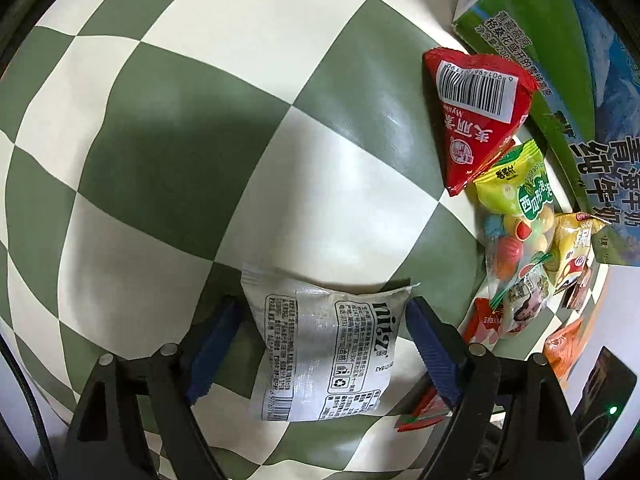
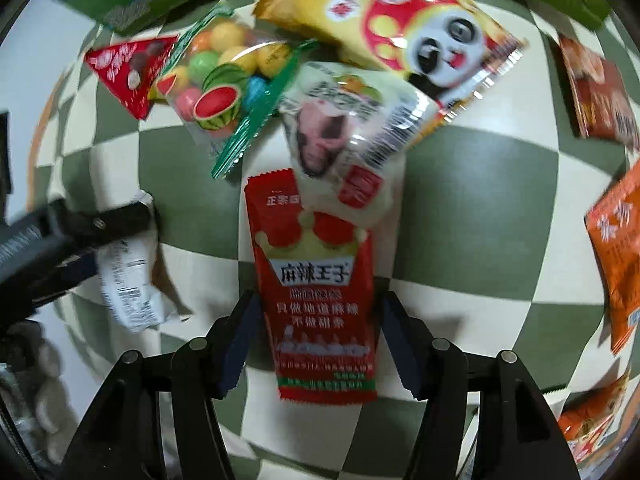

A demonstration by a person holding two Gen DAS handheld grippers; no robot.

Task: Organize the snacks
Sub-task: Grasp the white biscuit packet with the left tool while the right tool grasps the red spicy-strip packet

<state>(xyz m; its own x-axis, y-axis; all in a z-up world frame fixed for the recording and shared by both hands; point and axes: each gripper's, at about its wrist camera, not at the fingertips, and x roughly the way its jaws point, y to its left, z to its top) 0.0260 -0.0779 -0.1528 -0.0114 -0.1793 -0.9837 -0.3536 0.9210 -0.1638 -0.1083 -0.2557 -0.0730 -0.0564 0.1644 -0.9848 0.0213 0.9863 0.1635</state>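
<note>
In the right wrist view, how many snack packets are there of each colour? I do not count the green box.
Red: 2, triangular packet, long packet
Yellow: 1, panda bag
White: 2, face packet, printed packet
Clear: 1, candy-ball bag
Orange or orange-brown: 3, upper packet, middle packet, lower packet
Total: 9

- Table [image 1: 224, 128]: green and cream checks.
- Pouch [image 1: 324, 352]: white, black print.
- Triangle pack [image 1: 476, 116]: red, white barcode patch.
- Candy bag [image 2: 216, 84]: clear, multicoloured balls, watermelon picture, green edge.
- Sachet [image 2: 320, 300]: red, white label, yellow crown.
- Panda bag [image 2: 404, 20]: yellow, red spots, black-and-white panda.
- Box [image 1: 560, 60]: green, blue and white.
- Gripper [image 1: 326, 344] and gripper [image 2: 320, 340]: black, blue pads.
</note>
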